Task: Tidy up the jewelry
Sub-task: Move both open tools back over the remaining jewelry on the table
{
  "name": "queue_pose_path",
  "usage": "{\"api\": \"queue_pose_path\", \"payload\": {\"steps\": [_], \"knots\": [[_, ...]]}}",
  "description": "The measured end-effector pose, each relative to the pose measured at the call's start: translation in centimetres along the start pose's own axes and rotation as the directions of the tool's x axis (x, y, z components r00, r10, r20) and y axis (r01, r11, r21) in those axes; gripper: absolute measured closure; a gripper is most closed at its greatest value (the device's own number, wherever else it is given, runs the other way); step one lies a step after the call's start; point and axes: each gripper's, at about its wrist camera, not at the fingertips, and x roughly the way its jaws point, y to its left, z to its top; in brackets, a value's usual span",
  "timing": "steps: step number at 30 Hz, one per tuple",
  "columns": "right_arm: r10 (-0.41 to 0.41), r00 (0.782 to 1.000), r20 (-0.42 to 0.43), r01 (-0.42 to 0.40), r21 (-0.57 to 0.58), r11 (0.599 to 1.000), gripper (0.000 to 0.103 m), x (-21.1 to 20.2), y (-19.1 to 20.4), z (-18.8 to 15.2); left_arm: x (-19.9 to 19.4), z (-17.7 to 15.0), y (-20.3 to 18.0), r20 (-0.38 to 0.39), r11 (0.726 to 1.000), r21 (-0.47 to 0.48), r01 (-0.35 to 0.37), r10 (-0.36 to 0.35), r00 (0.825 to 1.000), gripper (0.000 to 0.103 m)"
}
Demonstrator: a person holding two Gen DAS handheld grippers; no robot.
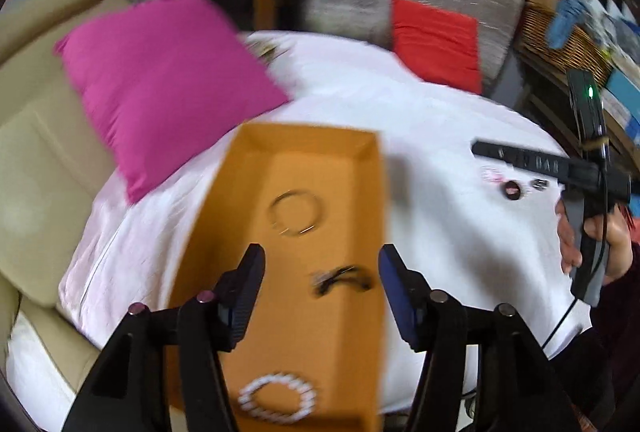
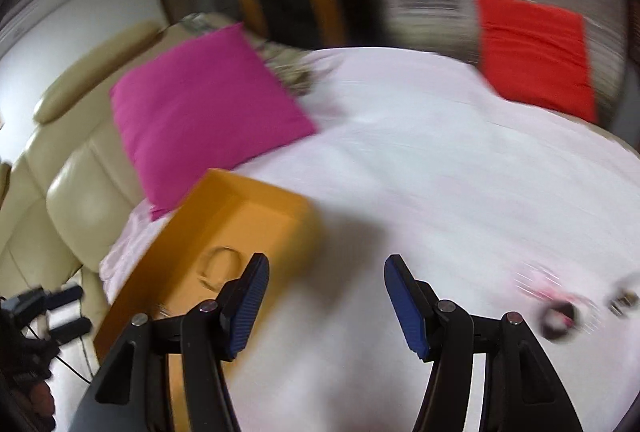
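Observation:
An orange tray [image 1: 248,191] lies on the white sheet [image 1: 440,135]. It holds a thin bangle [image 1: 296,213], a dark piece [image 1: 342,278] and a white beaded bracelet [image 1: 276,396]. My left gripper [image 1: 322,264] hovers over the tray, open, nothing between its fingers. On the sheet to the right lie a pink bracelet [image 1: 494,175], a dark ring [image 1: 512,189] and a small dark piece [image 1: 540,183]. My right gripper [image 2: 326,272] is open and empty above the sheet [image 2: 400,171], just right of the tray [image 2: 248,207]. The blurred pink bracelet [image 2: 536,282] and dark ring [image 2: 558,316] lie to its right.
A magenta cushion [image 1: 160,79] rests behind the tray's left side against a cream leather seat [image 1: 36,151]. A red cushion [image 1: 436,43] leans on a wrapped grey block at the back. A wicker basket [image 1: 560,35] stands far right. A hand [image 1: 600,244] holds the other gripper's handle.

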Motion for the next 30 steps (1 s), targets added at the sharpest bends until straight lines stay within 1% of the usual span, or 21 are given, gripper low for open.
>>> {"api": "queue_pose_path", "payload": {"steps": [2,3,5,6,9,12,14,16,19,24,26,28,30], "knots": [[-0.045,0.999,0.011,0.044,0.057,0.997,0.039,-2.1,-4.2,-1.6,0.2,0.7,-2.9,0.02,0.999,0.032,0.011,-0.012,1.0,0.03],[-0.07,0.997,0.017,0.068,0.085,0.994,0.039,-3.0,-6.2,-2.3,0.5,1.0,-4.5,0.034,0.999,0.047,0.012,-0.013,0.999,0.029],[-0.114,0.993,0.024,0.109,0.145,0.983,0.039,-4.6,-9.8,-3.8,1.3,1.5,-7.4,0.044,0.997,0.071,0.012,-0.015,0.999,0.028],[-0.139,0.99,0.031,0.131,0.19,0.973,0.039,-5.7,-12.5,-4.8,1.7,1.7,-8.6,0.047,0.997,0.079,0.014,-0.018,0.999,0.028],[-0.202,0.978,0.048,0.178,0.305,0.936,0.039,-8.0,-17.9,-7.2,3.3,2.1,-12.2,0.068,0.995,0.095,0.02,-0.026,0.997,0.028],[-0.23,0.972,0.053,0.19,0.404,0.895,0.039,-9.8,-22.1,-8.8,5.4,2.4,-15.6,0.088,0.994,0.107,0.017,-0.026,0.996,0.028],[-0.234,0.971,0.05,0.191,0.428,0.884,0.039,-10.4,-23.5,-9.2,6.9,2.5,-17.5,0.089,0.993,0.114,0.025,-0.035,0.995,0.028],[-0.245,0.968,0.046,0.201,0.443,0.874,0.039,-11.1,-24.6,-9.7,8.8,2.5,-19.3,0.077,0.991,0.123,0.043,-0.053,0.996,0.028],[-0.24,0.97,0.03,0.197,0.479,0.856,0.039,-11.6,-26.1,-10.3,11.1,2.2,-21.5,0.051,0.987,0.139,0.075,-0.083,0.995,0.028],[-0.227,0.974,-0.016,0.202,0.524,0.828,0.039,-11.3,-28.1,-11.4,13.9,1.8,-24.2,0.018,0.975,0.164,0.152,-0.157,0.987,0.028],[-0.216,0.976,-0.027,0.197,0.529,0.825,0.039,-11.0,-28.5,-11.7,15.1,1.6,-25.1,-0.008,0.974,0.166,0.154,-0.155,0.988,0.028],[-0.224,0.974,-0.027,0.206,0.519,0.829,0.039,-11.0,-28.5,-11.7,15.6,1.6,-25.6,-0.032,0.972,0.168,0.163,-0.16,0.987,0.028],[-0.224,0.974,-0.026,0.205,0.513,0.833,0.039,-11.0,-28.4,-11.6,15.7,1.8,-26.1,-0.024,0.968,0.183,0.174,-0.173,0.985,0.028]]}}
